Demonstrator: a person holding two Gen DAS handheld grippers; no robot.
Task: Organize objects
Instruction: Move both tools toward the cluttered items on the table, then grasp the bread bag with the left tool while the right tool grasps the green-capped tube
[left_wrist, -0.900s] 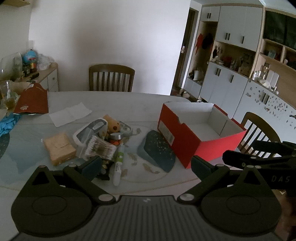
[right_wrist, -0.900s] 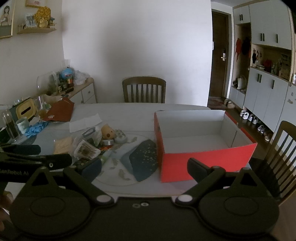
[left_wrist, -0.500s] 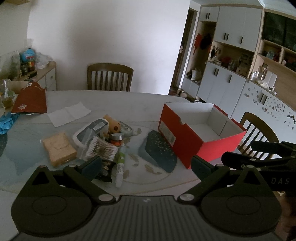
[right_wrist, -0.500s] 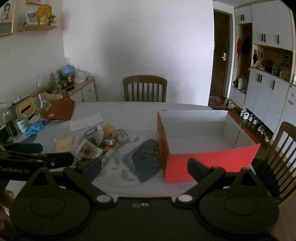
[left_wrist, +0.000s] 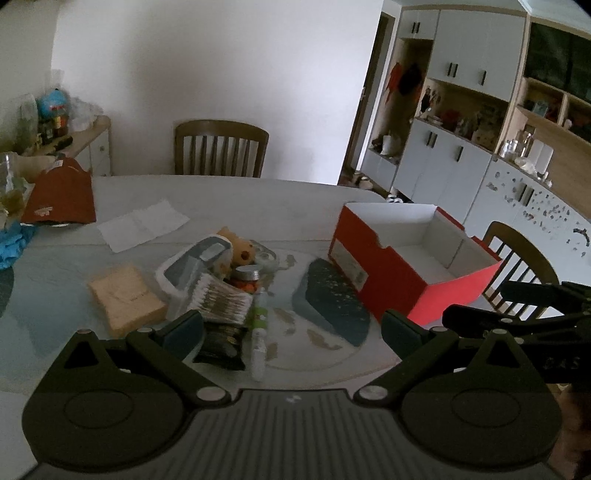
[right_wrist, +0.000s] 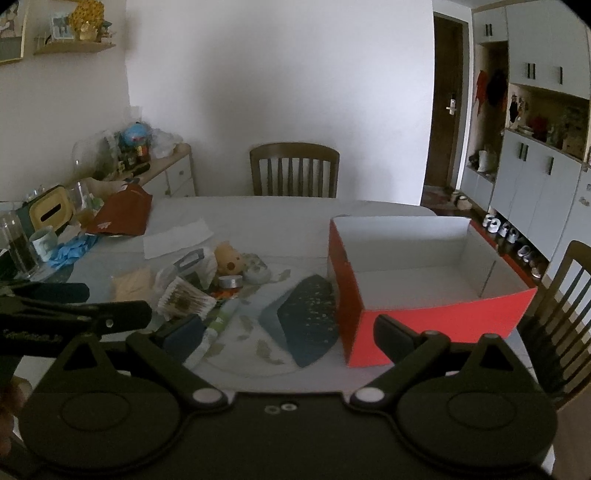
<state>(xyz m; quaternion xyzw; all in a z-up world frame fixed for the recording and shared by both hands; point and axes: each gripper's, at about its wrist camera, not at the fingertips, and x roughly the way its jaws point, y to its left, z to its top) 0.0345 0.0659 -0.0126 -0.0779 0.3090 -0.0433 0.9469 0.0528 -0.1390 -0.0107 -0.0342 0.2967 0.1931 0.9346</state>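
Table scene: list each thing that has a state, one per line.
Red box: open-topped, empty, upright on the table.
Small jar: lid on, in the pile.
Cotton swab pack: lying flat on the pile.
Green tube: lying flat.
Left claw: open, holding nothing.
Right claw: open, holding nothing.

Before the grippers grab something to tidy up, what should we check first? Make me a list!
1. Left gripper open, nothing in it: ok.
2. Right gripper open, nothing in it: ok.
3. Red box open on top, nothing seen inside: ok.
4. Cotton swab pack free to lift: not ok, it leans in the pile.
5. Dark speckled pouch lies flat beside the box: ok.
6. White tube weight: cannot tell.
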